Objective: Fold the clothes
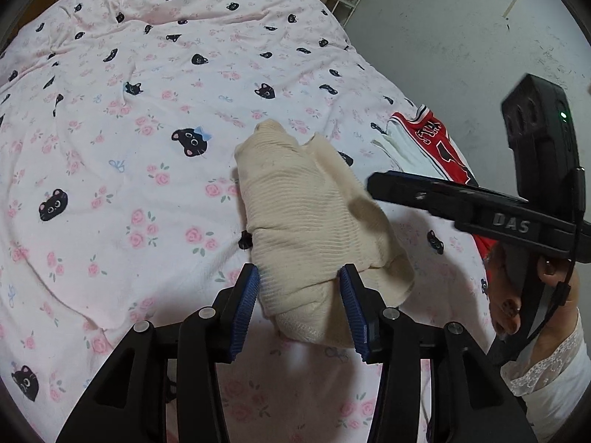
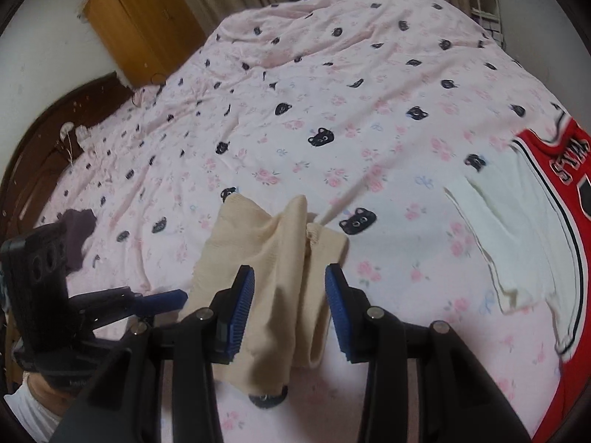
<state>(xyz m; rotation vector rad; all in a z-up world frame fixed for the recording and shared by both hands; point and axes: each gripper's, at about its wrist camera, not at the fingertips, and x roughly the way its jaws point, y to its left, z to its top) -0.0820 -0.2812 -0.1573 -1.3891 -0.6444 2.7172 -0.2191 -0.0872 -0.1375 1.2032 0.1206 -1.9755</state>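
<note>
A cream ribbed garment (image 1: 299,199) lies folded into a narrow bundle on the pink cat-print bedspread (image 1: 129,140). My left gripper (image 1: 299,273) stands over its near end, jaws open, with the cloth lying between the blue pads (image 1: 245,306). In the right wrist view the same cream garment (image 2: 273,258) runs between the pads of my right gripper (image 2: 290,271), which is also open and not pinching it. One black finger of the right gripper (image 1: 406,192) reaches over the bundle's right edge. The left gripper's blue fingertip (image 2: 162,299) shows beside the cloth.
A red jersey (image 2: 554,184) on a white garment (image 2: 509,229) lies at the bed's right edge. A dark purple garment (image 2: 77,236) sits far left. A wooden cabinet (image 2: 140,18) and a dark headboard (image 2: 37,147) stand behind. A sleeve and hand (image 1: 546,361) hold the right gripper.
</note>
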